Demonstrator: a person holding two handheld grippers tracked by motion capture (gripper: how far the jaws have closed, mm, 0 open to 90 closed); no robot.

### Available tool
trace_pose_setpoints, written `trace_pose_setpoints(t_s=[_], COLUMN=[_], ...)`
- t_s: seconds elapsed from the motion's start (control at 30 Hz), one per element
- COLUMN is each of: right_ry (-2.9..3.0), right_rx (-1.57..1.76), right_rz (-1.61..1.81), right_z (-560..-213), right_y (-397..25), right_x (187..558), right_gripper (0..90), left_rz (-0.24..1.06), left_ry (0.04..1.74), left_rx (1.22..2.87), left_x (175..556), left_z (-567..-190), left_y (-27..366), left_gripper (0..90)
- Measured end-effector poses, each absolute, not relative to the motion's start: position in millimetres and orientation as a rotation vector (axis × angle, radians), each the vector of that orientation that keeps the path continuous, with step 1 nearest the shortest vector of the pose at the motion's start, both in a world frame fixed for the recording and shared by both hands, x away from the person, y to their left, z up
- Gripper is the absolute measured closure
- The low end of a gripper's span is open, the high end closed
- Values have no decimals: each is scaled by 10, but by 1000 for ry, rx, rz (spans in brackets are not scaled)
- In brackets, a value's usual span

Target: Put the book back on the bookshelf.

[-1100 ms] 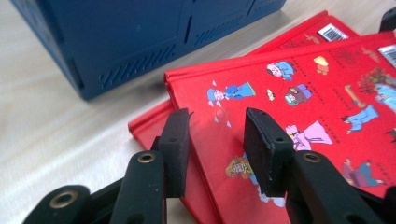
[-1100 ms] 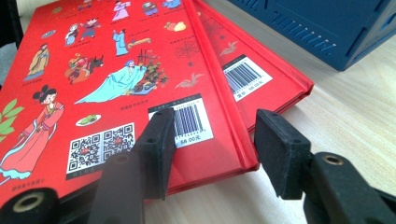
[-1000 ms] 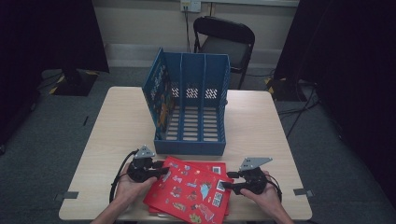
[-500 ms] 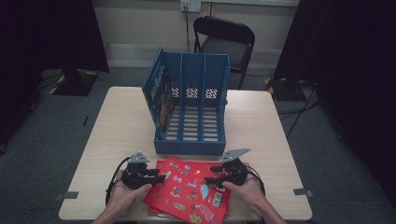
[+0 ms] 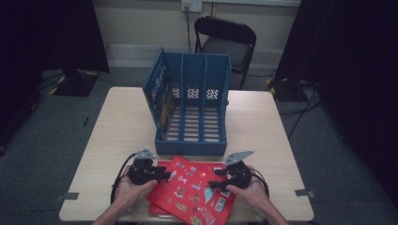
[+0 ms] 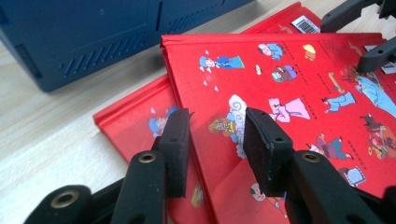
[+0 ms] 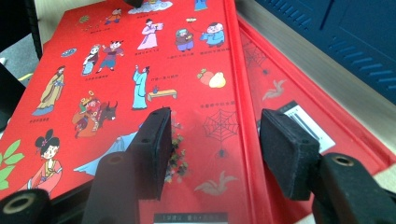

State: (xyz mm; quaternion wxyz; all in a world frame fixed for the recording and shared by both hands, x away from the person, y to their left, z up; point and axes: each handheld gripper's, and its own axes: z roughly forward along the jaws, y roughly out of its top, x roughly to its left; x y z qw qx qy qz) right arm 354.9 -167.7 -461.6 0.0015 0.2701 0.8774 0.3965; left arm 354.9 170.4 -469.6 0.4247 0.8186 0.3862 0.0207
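Two red books lie stacked near the front edge of the counter (image 5: 117,126), right in front of the person. The top red book (image 5: 190,190) has lots of little cartoon people on its cover and sits a bit crooked on the bottom red book (image 6: 135,122), so the lower one peeks out at the left side and at the far side.

The left gripper (image 5: 162,176) is at the left edge of the top book. Its jaws are spread apart, with nothing between them (the book cover shows through the gap in the left gripper view). The left hand (image 5: 129,187) holds it low over the counter.

The right gripper (image 5: 217,183) is at the right side of the top book. Its jaws are spread wide too, one over the cover and one past its edge, over the book below. The right hand (image 5: 251,190) holds it.

Just behind the books stands a blue file rack (image 5: 192,112) with three slots, its open side facing up. Past the counter is a black chair (image 5: 225,40).
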Motion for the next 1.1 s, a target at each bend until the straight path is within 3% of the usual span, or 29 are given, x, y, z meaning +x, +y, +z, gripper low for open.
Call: trace_pose_setpoints(t_s=[0.3,0.67,1.1], right_ry=[2737,2730,2757], right_rx=[863,865,804], right_rz=[1237,1218,1185], right_z=[-4609,-4585,-4592], right_y=[-1751,-1831,-1411], right_x=[3452,3345,3657], right_gripper=[456,463,416], left_rz=[124,73,121], left_ry=[910,912,895], left_rx=[2062,2045,2086], left_x=[3663,3759,3791], left_z=[-4695,-4711,-4653], left_y=[1516,1393,1295], left_gripper=[636,650,689])
